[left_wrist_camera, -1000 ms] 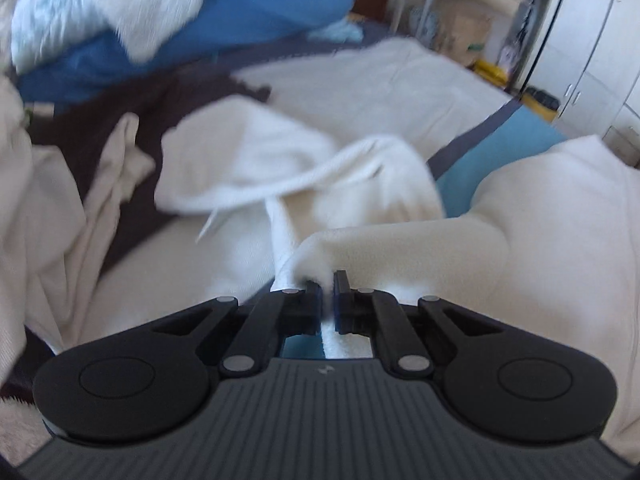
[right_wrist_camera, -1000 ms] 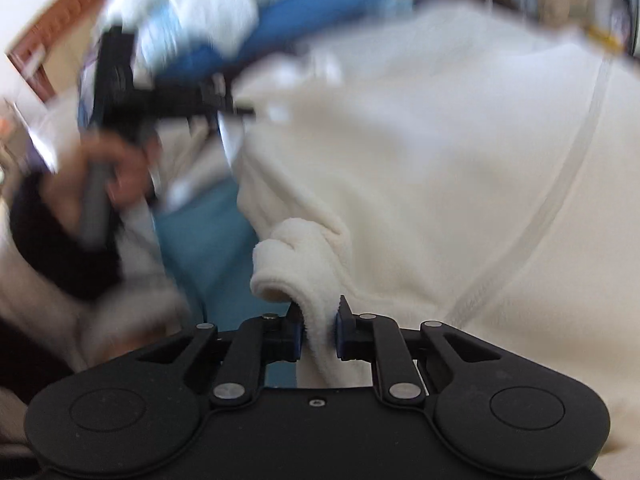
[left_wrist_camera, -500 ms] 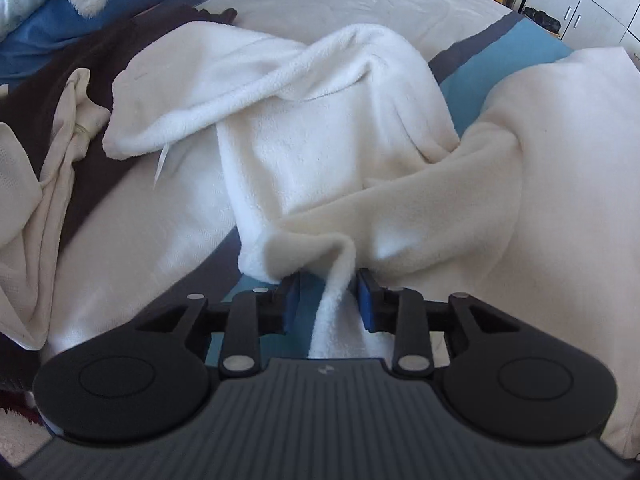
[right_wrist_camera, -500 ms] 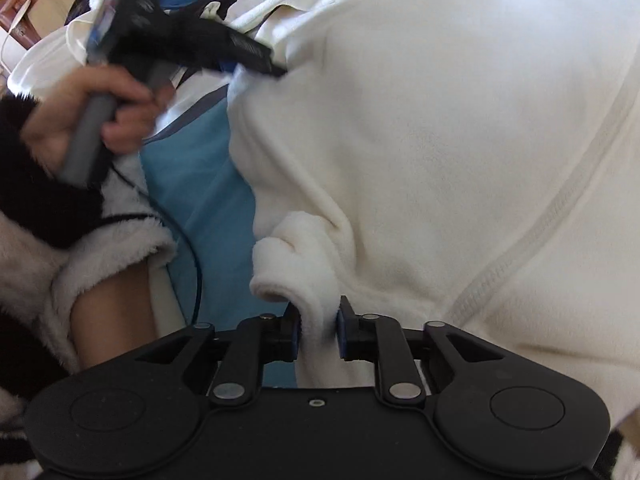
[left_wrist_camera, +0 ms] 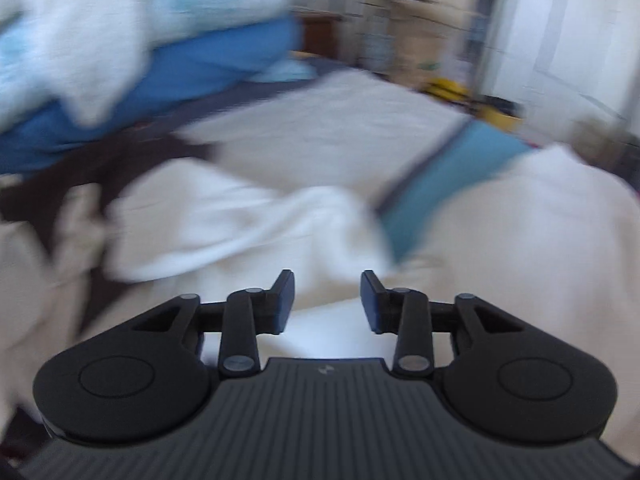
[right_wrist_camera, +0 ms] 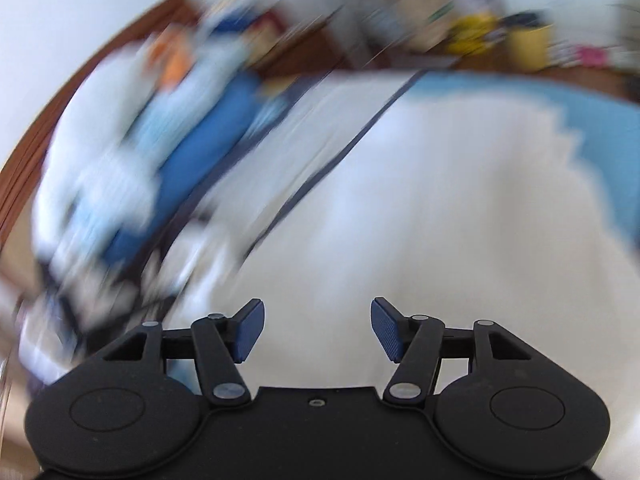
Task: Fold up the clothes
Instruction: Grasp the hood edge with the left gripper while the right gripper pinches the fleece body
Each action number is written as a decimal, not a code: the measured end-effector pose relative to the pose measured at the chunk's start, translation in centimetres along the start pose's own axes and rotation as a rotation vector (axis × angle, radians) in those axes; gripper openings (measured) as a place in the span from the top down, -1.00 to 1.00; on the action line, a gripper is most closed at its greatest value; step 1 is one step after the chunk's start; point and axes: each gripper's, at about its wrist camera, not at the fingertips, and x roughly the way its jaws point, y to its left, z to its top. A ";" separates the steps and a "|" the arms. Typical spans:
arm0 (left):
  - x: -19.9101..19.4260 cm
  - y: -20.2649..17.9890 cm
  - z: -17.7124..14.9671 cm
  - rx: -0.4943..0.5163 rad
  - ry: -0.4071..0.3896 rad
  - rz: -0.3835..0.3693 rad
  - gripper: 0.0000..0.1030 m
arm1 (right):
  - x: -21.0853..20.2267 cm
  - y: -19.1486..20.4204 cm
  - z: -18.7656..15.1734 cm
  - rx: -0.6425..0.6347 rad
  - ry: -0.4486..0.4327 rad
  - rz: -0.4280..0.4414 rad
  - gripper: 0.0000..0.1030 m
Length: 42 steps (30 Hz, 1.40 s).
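Over the bed [left_wrist_camera: 340,128], the left gripper [left_wrist_camera: 327,300] and right gripper [right_wrist_camera: 318,330] are opening, nothing between them, the white fleece [right_wrist_camera: 440,208] let go; next, regrasp an edge for another fold

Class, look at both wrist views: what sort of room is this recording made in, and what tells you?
Most likely a bedroom. A bed fills the middle, piled bedding lies at its far end, and tall white cupboard doors stand beyond it.

Left tongs [left_wrist_camera: 326,300] opening, nothing between, above white fleece garment [left_wrist_camera: 520,248], blurred
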 end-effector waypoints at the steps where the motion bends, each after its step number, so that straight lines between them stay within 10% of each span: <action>1: 1.0 -1.3 1.1 0.033 0.029 -0.090 0.14 | 0.2 -1.3 1.4 0.040 -0.029 -0.029 -0.29; 2: 1.9 -2.5 2.2 0.066 0.058 -0.180 0.13 | 0.7 -2.5 2.7 0.081 -0.049 -0.056 -0.30; 9: 5.1 -9.4 6.6 0.317 -0.001 -0.192 -0.23 | 4.1 -9.6 5.8 0.205 -0.256 -0.253 -0.31; 19: 12.7 -5.2 4.9 0.081 0.143 -0.188 -0.32 | 10.0 -11.9 4.2 0.266 -0.271 -0.124 -0.39; 21: 14.6 -5.8 4.7 0.127 0.295 -0.234 0.00 | 11.6 -11.7 4.1 0.296 -0.247 -0.110 -0.46; 24: 14.5 -7.0 4.3 0.130 0.267 -0.280 0.60 | 13.5 -10.0 3.8 0.272 -0.217 -0.193 -0.47; 30: 10.6 -7.3 3.4 0.052 0.102 -0.535 0.69 | 15.9 -8.1 3.8 -0.023 -0.258 -0.370 -0.46; 33: 10.9 -7.6 2.7 0.028 0.122 -0.552 0.76 | 18.1 -8.8 3.5 -0.032 -0.160 -0.384 0.56; 39: 7.9 -7.2 2.7 0.091 0.051 -0.550 0.78 | 10.3 -1.3 -0.2 -0.145 -0.254 -0.384 0.59; 42: 5.7 -6.7 2.7 0.119 0.014 -0.570 0.78 | 8.0 -1.4 -3.8 -0.038 -0.077 -0.298 0.59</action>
